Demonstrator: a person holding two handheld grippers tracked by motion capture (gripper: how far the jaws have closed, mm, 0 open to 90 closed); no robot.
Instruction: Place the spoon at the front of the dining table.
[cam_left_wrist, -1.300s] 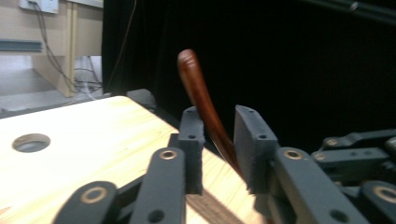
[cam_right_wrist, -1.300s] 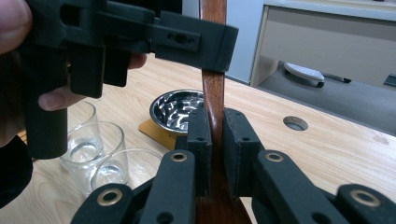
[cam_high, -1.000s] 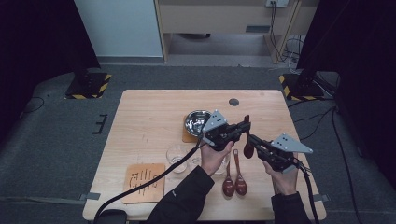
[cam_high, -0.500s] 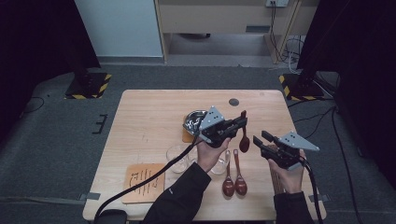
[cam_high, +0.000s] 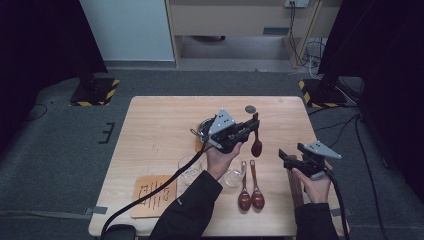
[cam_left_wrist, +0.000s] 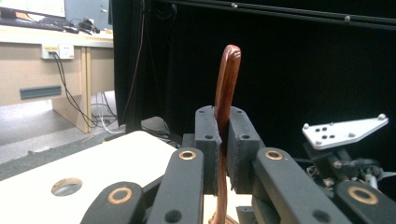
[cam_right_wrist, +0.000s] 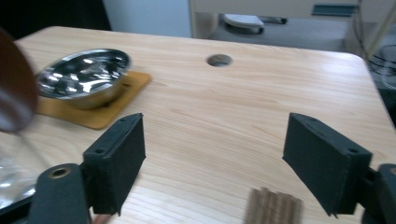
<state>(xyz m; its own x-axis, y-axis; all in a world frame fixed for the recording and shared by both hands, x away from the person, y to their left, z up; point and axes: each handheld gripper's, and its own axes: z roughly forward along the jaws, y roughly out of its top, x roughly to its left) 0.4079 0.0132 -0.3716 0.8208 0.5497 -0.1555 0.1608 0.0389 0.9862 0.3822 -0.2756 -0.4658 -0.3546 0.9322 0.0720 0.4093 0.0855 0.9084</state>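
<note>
My left gripper (cam_high: 248, 129) hovers above the middle of the table, shut on the handle of a dark red wooden spoon (cam_high: 256, 147) whose bowl hangs down. In the left gripper view the jaws (cam_left_wrist: 222, 122) pinch the spoon handle (cam_left_wrist: 227, 79), which rises between them. My right gripper (cam_high: 286, 156) is lower and to the right, near the table's right edge. Its jaws (cam_right_wrist: 219, 161) have just been opening and stand wide with nothing between them. The held spoon's bowl (cam_right_wrist: 14, 93) shows blurred at the left of the right gripper view.
Two more wooden spoons (cam_high: 244, 196) (cam_high: 257, 194) lie near the front. Two glasses (cam_high: 189, 169) (cam_high: 232, 177) stand beside them. A metal bowl (cam_right_wrist: 84, 77) sits on an orange mat (cam_right_wrist: 105, 116). A patterned wooden board (cam_high: 154, 195) is front left, dark wooden sticks (cam_right_wrist: 273, 207) lie below the right gripper.
The right gripper let go of the spoon, opened, and drew away right and down toward the table edge. The left gripper kept hold of the spoon and barely moved.
</note>
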